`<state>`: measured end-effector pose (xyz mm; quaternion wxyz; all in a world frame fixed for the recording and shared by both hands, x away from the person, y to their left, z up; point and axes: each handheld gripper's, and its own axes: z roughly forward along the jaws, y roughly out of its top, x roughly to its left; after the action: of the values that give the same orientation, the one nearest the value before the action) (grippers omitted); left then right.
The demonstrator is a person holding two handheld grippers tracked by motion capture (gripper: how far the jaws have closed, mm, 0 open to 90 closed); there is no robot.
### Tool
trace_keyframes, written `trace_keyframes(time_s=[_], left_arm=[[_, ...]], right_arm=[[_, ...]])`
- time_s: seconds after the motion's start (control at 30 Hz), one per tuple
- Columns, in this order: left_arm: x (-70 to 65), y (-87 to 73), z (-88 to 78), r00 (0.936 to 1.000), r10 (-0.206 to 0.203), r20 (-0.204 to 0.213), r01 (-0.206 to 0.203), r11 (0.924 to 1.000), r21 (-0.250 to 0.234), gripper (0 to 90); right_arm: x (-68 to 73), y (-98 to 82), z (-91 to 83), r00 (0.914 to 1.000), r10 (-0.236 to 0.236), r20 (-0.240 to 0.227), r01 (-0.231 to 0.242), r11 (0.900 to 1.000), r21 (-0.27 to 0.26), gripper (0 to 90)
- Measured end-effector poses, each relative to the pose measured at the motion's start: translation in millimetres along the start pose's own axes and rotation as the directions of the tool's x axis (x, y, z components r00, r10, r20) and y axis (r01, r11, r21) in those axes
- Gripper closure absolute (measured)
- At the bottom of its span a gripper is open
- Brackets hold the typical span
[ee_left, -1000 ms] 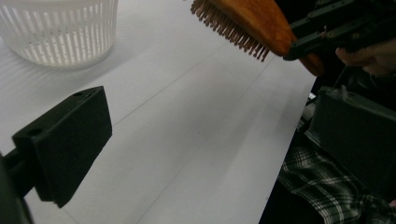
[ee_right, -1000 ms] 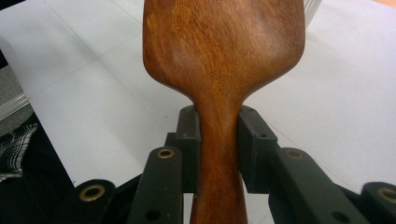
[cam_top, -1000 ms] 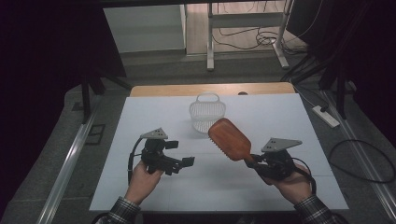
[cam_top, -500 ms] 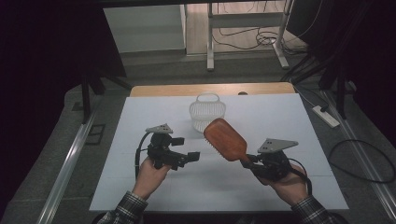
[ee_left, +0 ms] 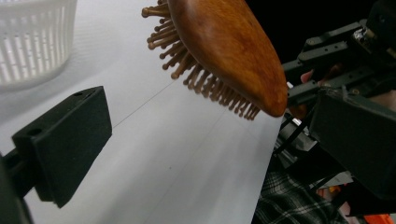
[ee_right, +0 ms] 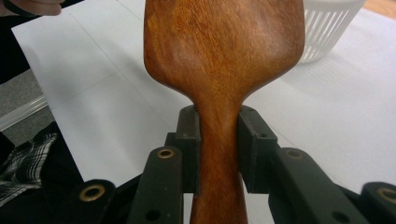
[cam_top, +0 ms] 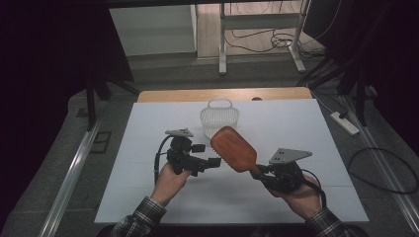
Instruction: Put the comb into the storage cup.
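A wooden paddle hairbrush (cam_top: 234, 148) is held in the air over the white table (cam_top: 148, 197), bristles down and head slanting up to the left. My right gripper (cam_top: 260, 172) is shut on its handle (ee_right: 218, 154), with a pad (ee_right: 188, 140) pressing each side. My left gripper (cam_top: 207, 155) stands open just left of the brush head, jaws pointing at it. In the left gripper view the brush head (ee_left: 224, 46) and its bristles hang above and beyond my open left gripper (ee_left: 210, 121), touching neither pad (ee_left: 65, 144). A white slatted basket (cam_top: 219, 116) stands behind the brush.
The basket (ee_left: 32, 42) shows at the upper left of the left gripper view and behind the brush (ee_right: 327, 28) in the right gripper view. Past the white sheet runs the table's wooden far edge (cam_top: 222, 95). A power strip (cam_top: 346, 123) lies on the floor at the right.
My left gripper has moved right and a little away from the person, closing in on the brush head. The right gripper and brush have stayed nearly still.
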<state>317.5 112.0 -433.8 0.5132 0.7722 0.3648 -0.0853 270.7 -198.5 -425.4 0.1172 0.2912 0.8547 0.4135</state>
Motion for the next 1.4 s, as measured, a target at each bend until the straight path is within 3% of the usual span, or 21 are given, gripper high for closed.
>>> trace_keyframes(time_s=[0.23,0.67,1.03,1.2,1.33,1.4], left_arm=[[1.5,7.0,8.5,0.9987,-0.015,0.049,0.017,0.9996,-0.025,0.0],[2.1,16.2,23.9,0.9938,-0.042,0.103,0.044,0.9988,-0.022,0.0],[0.0,19.1,33.1,0.9904,-0.063,0.123,0.065,0.9979,-0.008,0.0],[-0.1,18.6,32.1,0.9875,-0.076,0.139,0.078,0.9969,-0.012,9.7],[1.0,18.0,29.9,0.9862,-0.089,0.14,0.092,0.9956,-0.015,23.7],[3.5,17.4,28.6,0.9793,-0.11,0.17,0.115,0.9932,-0.02,28.2]], right_arm=[[2.6,0.8,0.6,1.0,0.002,-0.009,-0.002,1.0,-0.019,72.4],[6.0,1.1,1.8,0.9998,0.001,-0.021,-0.002,0.999,-0.034,72.5],[7.2,1.3,1.8,0.9996,-0.007,-0.026,0.006,0.999,-0.042,72.4],[8.0,1.2,1.7,0.9996,-0.017,-0.023,0.016,0.999,-0.049,72.4],[8.4,1.1,1.8,0.9994,-0.025,-0.024,0.024,0.998,-0.053,72.4],[8.4,1.1,1.4,0.9993,-0.027,-0.027,0.026,0.998,-0.057,72.4]])
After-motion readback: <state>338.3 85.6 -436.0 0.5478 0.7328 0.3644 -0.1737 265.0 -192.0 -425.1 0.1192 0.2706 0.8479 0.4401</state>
